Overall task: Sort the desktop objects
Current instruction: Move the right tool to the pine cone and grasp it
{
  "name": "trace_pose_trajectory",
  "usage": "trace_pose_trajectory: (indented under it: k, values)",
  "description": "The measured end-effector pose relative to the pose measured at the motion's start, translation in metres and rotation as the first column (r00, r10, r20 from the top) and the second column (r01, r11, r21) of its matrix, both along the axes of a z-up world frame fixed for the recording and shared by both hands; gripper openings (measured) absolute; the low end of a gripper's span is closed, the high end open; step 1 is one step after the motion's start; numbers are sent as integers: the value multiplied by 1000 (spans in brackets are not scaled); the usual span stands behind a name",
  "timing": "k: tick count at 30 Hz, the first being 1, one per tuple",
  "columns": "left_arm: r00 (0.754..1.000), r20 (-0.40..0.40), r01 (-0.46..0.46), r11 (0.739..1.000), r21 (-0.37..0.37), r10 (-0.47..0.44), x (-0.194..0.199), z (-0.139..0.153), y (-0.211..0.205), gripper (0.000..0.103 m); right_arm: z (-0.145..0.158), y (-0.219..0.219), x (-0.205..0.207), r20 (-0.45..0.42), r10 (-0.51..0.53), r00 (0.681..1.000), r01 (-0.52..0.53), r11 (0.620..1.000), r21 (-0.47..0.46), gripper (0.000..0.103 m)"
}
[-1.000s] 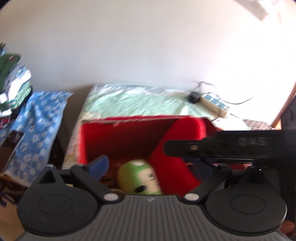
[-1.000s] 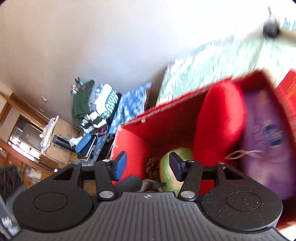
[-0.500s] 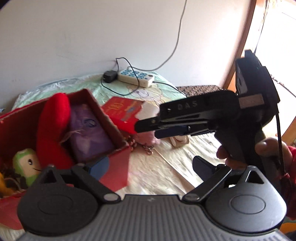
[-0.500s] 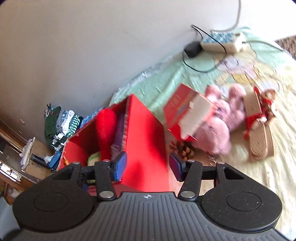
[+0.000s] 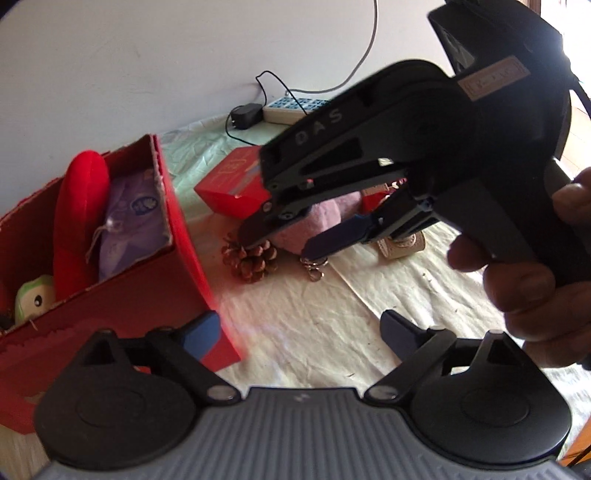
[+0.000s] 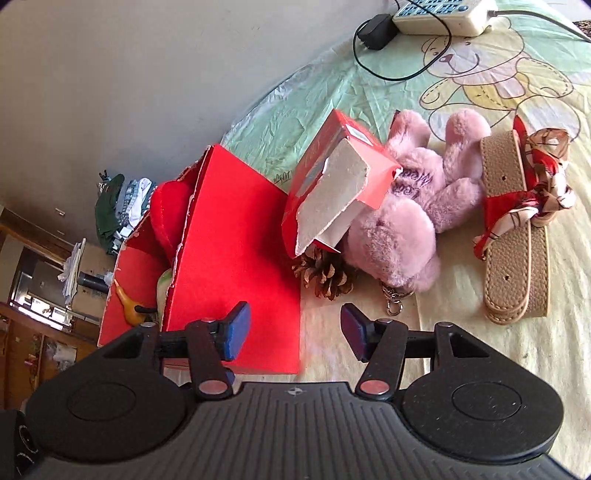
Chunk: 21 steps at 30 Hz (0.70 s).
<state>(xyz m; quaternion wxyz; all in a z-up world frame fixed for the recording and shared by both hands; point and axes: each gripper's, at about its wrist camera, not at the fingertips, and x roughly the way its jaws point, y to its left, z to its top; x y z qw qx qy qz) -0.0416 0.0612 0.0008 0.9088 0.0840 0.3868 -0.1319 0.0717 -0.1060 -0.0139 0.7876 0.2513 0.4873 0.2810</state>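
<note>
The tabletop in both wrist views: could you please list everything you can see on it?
storage box: one, red, left, holding toys
small carton: one, red, leaning on plush
plush toy: one, pink, centre
pine cone: one, brown, beside box, below carton
belt: one, tan, right, with red scarf
power strip: one, white, by wall
tablecloth: one, pale, bear print
left gripper: empty, jaws closing
right gripper: empty, jaws opening, near pine cone
hand: one, holding right gripper
</note>
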Motion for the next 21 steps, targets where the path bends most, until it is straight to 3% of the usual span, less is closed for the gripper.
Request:
trace_pose_trajectory:
  k: [5,10,15,17,21]
  values:
    - [999,8,-32,998,54,31,9,-15,-15,85,-3,16,14,32,42,999,-40,997,-65,60]
    - [996,-51,-78,997,26,79,23,-34,-7,89,-16,24,29,0,48,999,-47,994,-94,62]
    - [995,-50,-81,996,42,83,26,-50,-18,93,-19,35,39,4,69,998,-68,992,-104,62]
    - [995,-52,-85,995,55,88,30,-57,-23,93,-23,44,42,-4,81,997,-81,988,-131,60]
    - [994,-60,-93,994,51,96,35,-62,-24,93,-26,58,40,-9,119,993,-117,965,-233,47]
